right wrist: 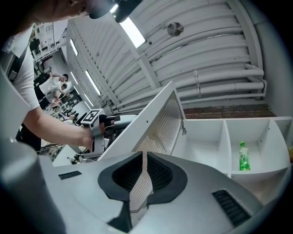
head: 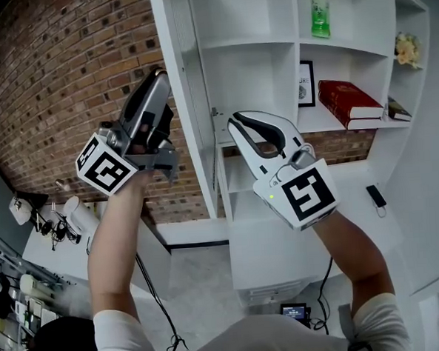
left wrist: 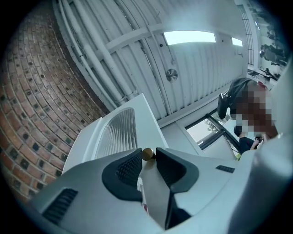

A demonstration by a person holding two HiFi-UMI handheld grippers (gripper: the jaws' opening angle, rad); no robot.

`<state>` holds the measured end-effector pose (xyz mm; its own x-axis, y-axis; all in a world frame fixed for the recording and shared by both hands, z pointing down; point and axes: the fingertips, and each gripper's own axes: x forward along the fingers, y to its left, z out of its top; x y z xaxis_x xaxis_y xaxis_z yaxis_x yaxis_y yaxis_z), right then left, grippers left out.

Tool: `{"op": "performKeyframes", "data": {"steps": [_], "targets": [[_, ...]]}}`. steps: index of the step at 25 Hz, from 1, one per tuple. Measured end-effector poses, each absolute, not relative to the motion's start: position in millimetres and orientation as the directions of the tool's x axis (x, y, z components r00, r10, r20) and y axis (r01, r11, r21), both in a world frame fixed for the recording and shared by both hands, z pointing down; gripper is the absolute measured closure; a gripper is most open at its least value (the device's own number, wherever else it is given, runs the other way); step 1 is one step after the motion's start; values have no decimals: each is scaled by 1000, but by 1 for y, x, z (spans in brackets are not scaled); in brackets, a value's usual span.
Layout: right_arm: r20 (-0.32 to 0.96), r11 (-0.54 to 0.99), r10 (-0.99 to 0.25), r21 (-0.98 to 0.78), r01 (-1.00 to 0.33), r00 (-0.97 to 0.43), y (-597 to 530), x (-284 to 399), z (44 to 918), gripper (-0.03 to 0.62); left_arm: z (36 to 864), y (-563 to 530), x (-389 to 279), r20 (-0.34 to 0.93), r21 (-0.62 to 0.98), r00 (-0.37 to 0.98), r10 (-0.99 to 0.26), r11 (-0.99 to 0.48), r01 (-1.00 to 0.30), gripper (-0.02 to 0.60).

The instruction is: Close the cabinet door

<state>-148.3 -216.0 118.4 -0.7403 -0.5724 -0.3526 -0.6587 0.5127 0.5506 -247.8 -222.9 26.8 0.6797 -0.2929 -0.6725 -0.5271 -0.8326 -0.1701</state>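
Left gripper [left wrist: 148,156] is clamped on the small brass knob [left wrist: 147,154] of the cabinet door [left wrist: 120,130], which stands swung wide open from the white cabinet [head: 267,49]; right gripper [right wrist: 143,154] (jaws pressed together, nothing held) hovers in front of the cabinet

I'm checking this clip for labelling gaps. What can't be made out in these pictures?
Head view: the left tongs cover the knob they pinch; only the left gripper view shows it.
Head view: the cabinet door stands edge-on, its face unseen.
Bottle label: too small to read in any view.
Framed picture: partly behind a shelf divider.
Lower shelves: partly behind the right tongs.
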Motion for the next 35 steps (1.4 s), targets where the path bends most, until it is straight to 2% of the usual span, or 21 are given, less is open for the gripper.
{"op": "performKeyframes", "data": {"steps": [7, 11, 17, 23, 28, 35], "targets": [[-350, 506, -582, 550, -665, -733, -215, -149, 119, 562, 24, -220, -236, -671, -181, 712, -207, -885, -428, 485], [-346, 503, -592, 547, -669, -728, -216, -153, 124, 562, 25, -224, -239, -675, -171, 702, -225, -879, -446, 488], [-330, 508, -617, 527, -681, -715, -222, -152, 135, 562, 22, -215, -229, -677, -179, 713, -183, -899, -400, 492], [-337, 512, -619, 512, -690, -709, -229, -142, 139, 562, 21, -213, -217, -668, -187, 716, -204, -886, -426, 495], [-342, 515, -621, 501, -696, -705, -243, -113, 140, 562, 24, -226, -200, -658, -176, 689, -304, -828, -533, 497], [-346, 510, -629, 492, -706, -696, -256, -84, 141, 562, 24, -230, -172, -654, -201, 673, -346, -777, -596, 499]]}}
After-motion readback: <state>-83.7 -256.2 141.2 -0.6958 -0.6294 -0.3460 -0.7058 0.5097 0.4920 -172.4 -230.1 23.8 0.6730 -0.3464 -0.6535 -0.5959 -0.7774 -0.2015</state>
